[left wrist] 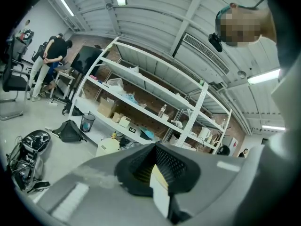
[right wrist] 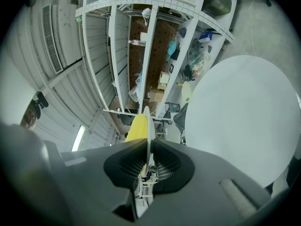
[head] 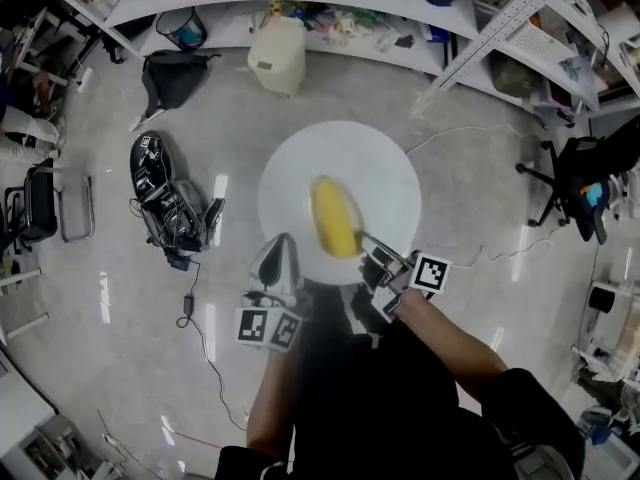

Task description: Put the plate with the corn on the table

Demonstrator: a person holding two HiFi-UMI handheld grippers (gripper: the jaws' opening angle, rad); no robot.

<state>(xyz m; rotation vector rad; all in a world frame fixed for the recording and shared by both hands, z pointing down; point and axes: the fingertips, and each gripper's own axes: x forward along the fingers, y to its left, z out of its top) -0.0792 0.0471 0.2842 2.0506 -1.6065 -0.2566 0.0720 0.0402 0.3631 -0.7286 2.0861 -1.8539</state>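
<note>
The plate (right wrist: 147, 121) is up in the air between your two grippers, not yet set down, and on it lies the single yellow corn (head: 336, 218). It hangs over the round white table (head: 385, 158), and in the head view, white on white, its rim is hard to pick out from the tabletop. Your right gripper (head: 372, 251) has its jaws closed onto the thin edge of the plate, with the corn showing just past them in the right gripper view. Your left gripper (head: 278, 258) pinches the opposite edge the same way, a slip of white rim and yellow showing between its pads. Farther out on the glossy floor, a cream bin (head: 277, 55) stands by the curved white shelves (head: 300, 8), its contents not visible, and a dark mesh waste basket (head: 185, 30) sits to its left with something bluish inside. A black backpack (head: 172, 76) lies nearby, and cardboard boxes (left wrist: 106, 108) sit on the shelves.
</note>
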